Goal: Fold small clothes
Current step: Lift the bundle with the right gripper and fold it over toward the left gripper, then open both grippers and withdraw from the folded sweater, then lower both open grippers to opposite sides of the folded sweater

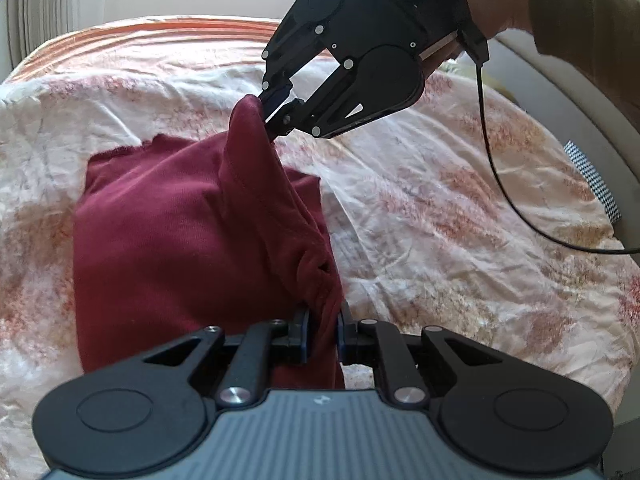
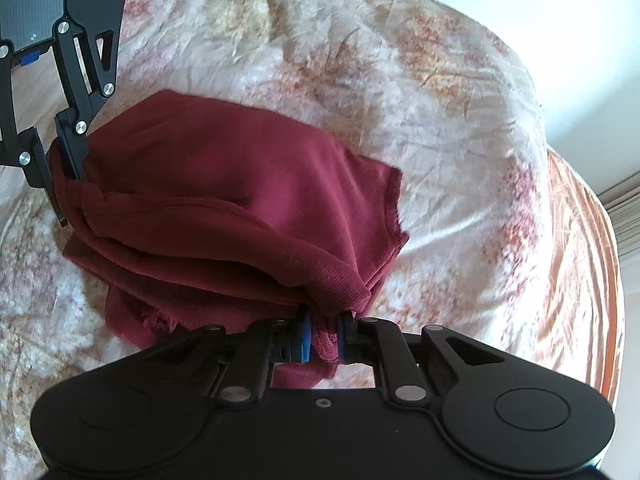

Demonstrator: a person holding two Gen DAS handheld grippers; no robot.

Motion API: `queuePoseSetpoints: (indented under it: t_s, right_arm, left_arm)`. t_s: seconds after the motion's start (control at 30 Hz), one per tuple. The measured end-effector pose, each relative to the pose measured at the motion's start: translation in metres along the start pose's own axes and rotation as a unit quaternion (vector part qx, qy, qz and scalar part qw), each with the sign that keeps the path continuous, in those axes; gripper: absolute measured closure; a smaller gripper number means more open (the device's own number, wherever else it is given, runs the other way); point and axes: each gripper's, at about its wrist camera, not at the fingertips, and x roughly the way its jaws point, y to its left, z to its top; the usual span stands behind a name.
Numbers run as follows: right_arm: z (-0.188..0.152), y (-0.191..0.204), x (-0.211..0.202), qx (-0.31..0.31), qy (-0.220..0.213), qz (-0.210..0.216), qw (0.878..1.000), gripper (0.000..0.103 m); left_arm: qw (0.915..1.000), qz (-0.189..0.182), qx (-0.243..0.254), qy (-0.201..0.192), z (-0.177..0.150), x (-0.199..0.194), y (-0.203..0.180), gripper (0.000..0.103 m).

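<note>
The left gripper [image 1: 323,334] is clamped on a bunched edge of the maroon garment [image 1: 168,232] at lower centre. The right gripper [image 1: 276,106], upper centre, pinches another raised corner. The garment lies partly folded on the floral bedsheet [image 1: 440,200].

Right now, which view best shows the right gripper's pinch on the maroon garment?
Left wrist view: the whole right gripper shows from outside, pinching a raised corner of the maroon garment. Right wrist view shows only bunched cloth between its blue pads.
</note>
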Motion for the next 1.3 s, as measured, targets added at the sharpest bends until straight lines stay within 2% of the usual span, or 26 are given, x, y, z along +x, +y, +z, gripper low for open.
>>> queuePoseSetpoints:
  t_s: [0.17, 0.4, 0.5, 0.57, 0.6, 0.63, 0.67, 0.7, 0.73, 0.77, 0.8, 0.87, 0.9, 0.93, 1.0, 1.07, 1.1, 1.13, 1.17, 1.2, 1.23, 1.27, 1.3]
  right_arm:
    - [-0.016, 0.007, 0.004, 0.02, 0.001, -0.006, 1.0, 0.09]
    - [-0.038, 0.025, 0.006, 0.055, 0.009, -0.032, 0.998, 0.076]
    - [-0.05, 0.035, -0.002, 0.098, 0.023, -0.075, 0.992, 0.073]
    - [-0.058, 0.039, -0.016, 0.167, 0.014, -0.125, 0.978, 0.072]
    - [-0.061, 0.04, -0.026, 0.216, -0.002, -0.147, 0.965, 0.068]
    - [-0.065, 0.041, -0.039, 0.286, -0.029, -0.172, 0.942, 0.059]
    - [-0.07, 0.041, -0.05, 0.356, -0.057, -0.19, 0.913, 0.05]
    - [-0.076, 0.043, -0.06, 0.43, -0.092, -0.194, 0.877, 0.03]
    - [-0.083, 0.047, -0.067, 0.508, -0.135, -0.185, 0.831, 0.02]
    - [-0.09, 0.052, -0.067, 0.578, -0.18, -0.16, 0.78, 0.02]
    - [-0.094, 0.057, -0.063, 0.622, -0.21, -0.135, 0.742, 0.021]
    - [-0.095, 0.067, -0.045, 0.68, -0.234, -0.113, 0.686, 0.026]
    - [-0.092, 0.069, -0.033, 0.695, -0.234, -0.096, 0.674, 0.036]
    - [-0.089, 0.07, -0.022, 0.704, -0.225, -0.082, 0.668, 0.048]
    - [-0.085, 0.072, -0.003, 0.726, -0.21, -0.066, 0.651, 0.054]
    - [-0.086, 0.075, 0.007, 0.75, -0.204, -0.058, 0.626, 0.054]
    - [-0.087, 0.077, 0.01, 0.757, -0.204, -0.053, 0.618, 0.054]
    - [-0.087, 0.079, 0.013, 0.761, -0.206, -0.045, 0.613, 0.06]
    - [-0.087, 0.083, 0.015, 0.759, -0.214, -0.042, 0.614, 0.075]
    - [-0.091, 0.085, 0.014, 0.762, -0.224, -0.038, 0.607, 0.091]
    - [-0.098, 0.087, 0.009, 0.772, -0.24, -0.032, 0.588, 0.091]
    - [-0.106, 0.091, 0.002, 0.777, -0.252, -0.03, 0.576, 0.092]
    - [-0.109, 0.091, -0.002, 0.777, -0.256, -0.033, 0.574, 0.092]
  left_arm:
    - [0.9997, 0.001, 0.021, 0.015, -0.002, 0.018, -0.011, 0.09]
    - [0.9981, 0.023, 0.04, 0.041, -0.009, 0.041, -0.018, 0.087]
    - [0.9971, 0.013, 0.058, 0.047, -0.011, 0.038, -0.025, 0.08]
    - [0.9955, 0.007, 0.084, 0.044, -0.013, 0.033, -0.033, 0.076]
    - [0.9944, 0.002, 0.096, 0.044, -0.014, 0.031, -0.038, 0.075]
    - [0.9935, 0.001, 0.105, 0.042, -0.016, 0.028, -0.043, 0.072]
    - [0.9927, 0.0, 0.114, 0.04, -0.019, 0.024, -0.046, 0.071]
    - [0.9921, -0.002, 0.119, 0.039, -0.021, 0.021, -0.048, 0.069]
    - [0.9919, -0.004, 0.122, 0.036, -0.023, 0.016, -0.048, 0.069]
    - [0.9923, -0.006, 0.119, 0.033, -0.027, 0.01, -0.047, 0.068]
    - [0.9929, -0.006, 0.113, 0.036, -0.03, 0.006, -0.045, 0.068]
    - [0.9944, -0.005, 0.096, 0.044, -0.036, -0.002, -0.038, 0.068]
    - [0.9952, -0.003, 0.088, 0.043, -0.039, -0.007, -0.034, 0.068]
    - [0.9958, 0.001, 0.081, 0.044, -0.042, -0.011, -0.031, 0.068]
    - [0.9966, 0.007, 0.069, 0.045, -0.045, -0.019, -0.025, 0.068]
    - [0.997, 0.013, 0.061, 0.046, -0.047, -0.024, -0.02, 0.067]
    - [0.9971, 0.016, 0.058, 0.046, -0.048, -0.024, -0.017, 0.067]
    - [0.9972, 0.019, 0.056, 0.047, -0.049, -0.025, -0.015, 0.067]
    - [0.9973, 0.022, 0.052, 0.047, -0.049, -0.025, -0.013, 0.067]
    - [0.9975, 0.023, 0.049, 0.047, -0.049, -0.026, -0.011, 0.067]
    - [0.9977, 0.025, 0.045, 0.045, -0.048, -0.027, -0.009, 0.067]
    - [0.998, 0.026, 0.042, 0.039, -0.045, -0.03, -0.007, 0.067]
    - [0.9983, 0.026, 0.039, 0.033, -0.043, -0.033, -0.004, 0.065]
